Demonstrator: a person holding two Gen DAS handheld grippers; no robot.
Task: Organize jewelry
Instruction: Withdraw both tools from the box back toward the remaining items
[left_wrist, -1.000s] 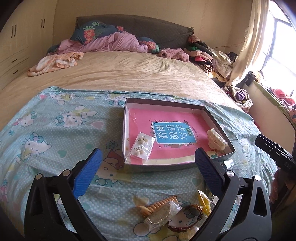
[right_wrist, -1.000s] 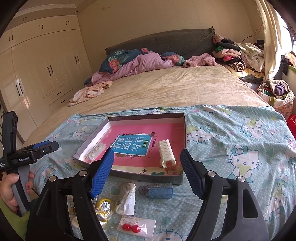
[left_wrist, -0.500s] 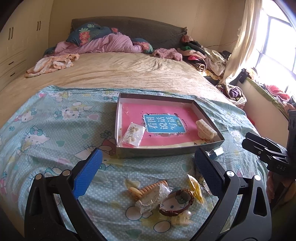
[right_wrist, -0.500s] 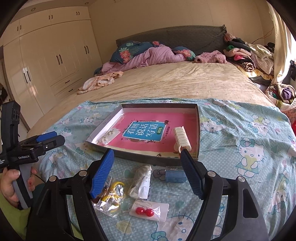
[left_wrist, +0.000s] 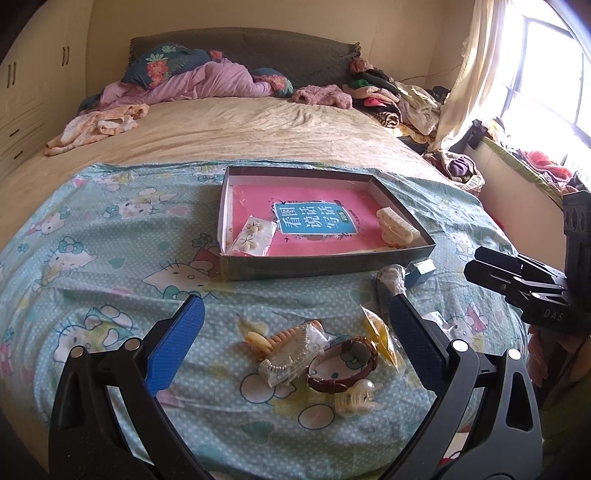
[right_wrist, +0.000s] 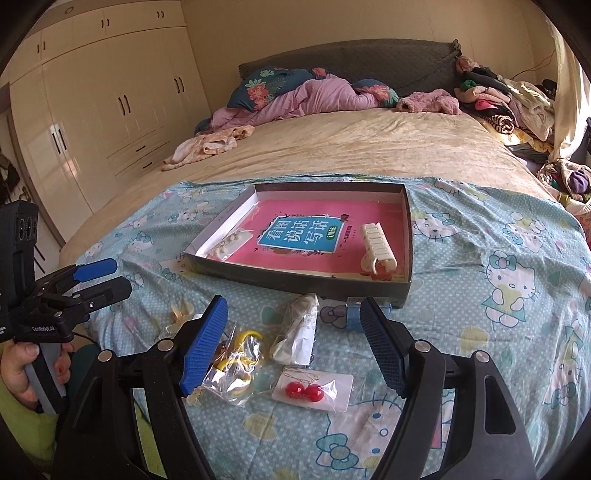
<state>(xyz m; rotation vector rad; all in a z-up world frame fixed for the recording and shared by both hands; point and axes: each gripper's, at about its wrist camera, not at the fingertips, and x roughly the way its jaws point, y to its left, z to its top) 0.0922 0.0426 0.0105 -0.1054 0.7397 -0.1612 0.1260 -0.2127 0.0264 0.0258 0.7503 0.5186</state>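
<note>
A shallow dark box (left_wrist: 325, 264) (right_wrist: 303, 282) lined with a pink book lies on the Hello Kitty sheet. It holds a bag of white earrings (left_wrist: 254, 236) (right_wrist: 229, 243) and a cream hair claw (left_wrist: 397, 226) (right_wrist: 377, 247). My left gripper (left_wrist: 295, 328) is open and empty above a bagged biscuit-coloured clip (left_wrist: 288, 345), a brown watch (left_wrist: 345, 363) and a pearl clip (left_wrist: 356, 397). My right gripper (right_wrist: 293, 328) is open and empty over red ball earrings on a card (right_wrist: 308, 392), a yellow bagged item (right_wrist: 236, 363), a white bagged item (right_wrist: 297, 330) and a small blue box (right_wrist: 352, 319).
The sheet (left_wrist: 96, 258) covers the near end of a beige bed (left_wrist: 240, 125). Bedding and clothes are piled by the headboard (right_wrist: 332, 94). Wardrobes (right_wrist: 92, 110) stand left and a window with a curtain (left_wrist: 480, 55) right. The bed's front edge is just below the grippers.
Both grippers have drawn back from the box and tilted down, so the loose jewelry on the sheet now lies between the fingers. Both stayed open.
</note>
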